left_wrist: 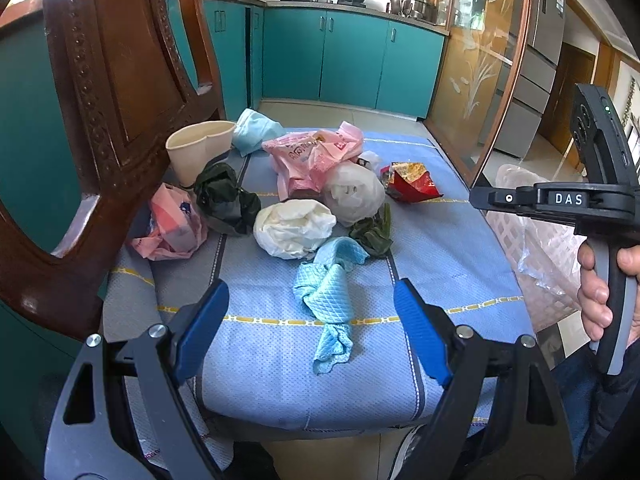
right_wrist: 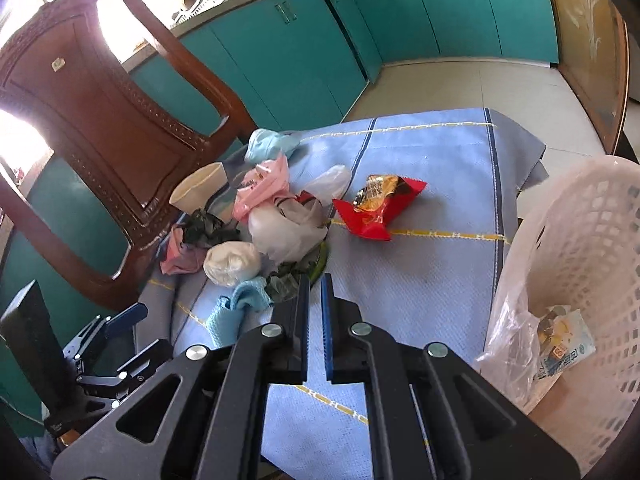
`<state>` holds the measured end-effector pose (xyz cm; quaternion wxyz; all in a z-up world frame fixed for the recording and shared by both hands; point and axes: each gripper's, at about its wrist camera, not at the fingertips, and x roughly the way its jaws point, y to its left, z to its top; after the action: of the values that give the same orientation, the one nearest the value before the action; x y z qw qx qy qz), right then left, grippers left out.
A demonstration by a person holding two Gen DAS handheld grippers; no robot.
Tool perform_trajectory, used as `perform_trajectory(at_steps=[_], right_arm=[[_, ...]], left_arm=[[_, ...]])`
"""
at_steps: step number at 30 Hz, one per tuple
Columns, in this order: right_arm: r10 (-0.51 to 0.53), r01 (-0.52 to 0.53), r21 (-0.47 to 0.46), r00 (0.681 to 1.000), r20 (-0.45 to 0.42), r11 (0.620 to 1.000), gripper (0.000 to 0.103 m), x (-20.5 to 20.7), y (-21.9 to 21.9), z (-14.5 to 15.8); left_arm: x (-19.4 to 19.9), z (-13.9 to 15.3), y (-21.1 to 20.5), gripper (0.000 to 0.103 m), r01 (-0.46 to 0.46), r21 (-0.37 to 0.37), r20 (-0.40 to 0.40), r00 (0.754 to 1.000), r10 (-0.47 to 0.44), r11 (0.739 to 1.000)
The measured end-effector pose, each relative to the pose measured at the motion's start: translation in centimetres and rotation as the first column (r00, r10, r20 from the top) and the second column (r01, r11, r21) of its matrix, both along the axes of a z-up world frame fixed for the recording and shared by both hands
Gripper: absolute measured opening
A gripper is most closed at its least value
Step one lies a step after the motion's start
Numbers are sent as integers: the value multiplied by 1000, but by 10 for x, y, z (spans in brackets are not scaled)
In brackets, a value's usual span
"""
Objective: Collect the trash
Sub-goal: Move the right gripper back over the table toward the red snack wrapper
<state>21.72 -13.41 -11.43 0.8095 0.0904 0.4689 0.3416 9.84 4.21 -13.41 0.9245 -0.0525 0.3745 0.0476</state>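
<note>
**Pick the next piece of trash off the blue cloth and carry it to the basket on the right.**

Your left gripper (left_wrist: 308, 320) stands wide apart with nothing between its pads, poised over the near edge of the blue cloth (left_wrist: 440, 248), right before the twisted blue rag (left_wrist: 326, 292). Your right gripper (right_wrist: 316, 312) is pressed together and empty, so spread it before you reach. The pile sits at the far left, near the chair (left_wrist: 120, 92): paper cup (left_wrist: 200, 148), pink bag (left_wrist: 312, 156), white wads (left_wrist: 294, 228). The red snack wrapper (right_wrist: 376, 208) lies apart to the right, an easy single grab, I judge. Take one item at a time, pinch crumpled bulk rather than a loose edge, and release well inside the white basket (right_wrist: 592, 240), where one wrapper (right_wrist: 564, 340) already lies.
</note>
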Motion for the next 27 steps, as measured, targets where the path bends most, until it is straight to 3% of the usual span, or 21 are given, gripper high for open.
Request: perform_trajectory(at_steps=[27], right_arm=[[11,-13,-66,1000,-26,998,7,-3,5,-11]], left_arm=[[-2,-10,2,85,-5,-6,-25,1000,5,1000]])
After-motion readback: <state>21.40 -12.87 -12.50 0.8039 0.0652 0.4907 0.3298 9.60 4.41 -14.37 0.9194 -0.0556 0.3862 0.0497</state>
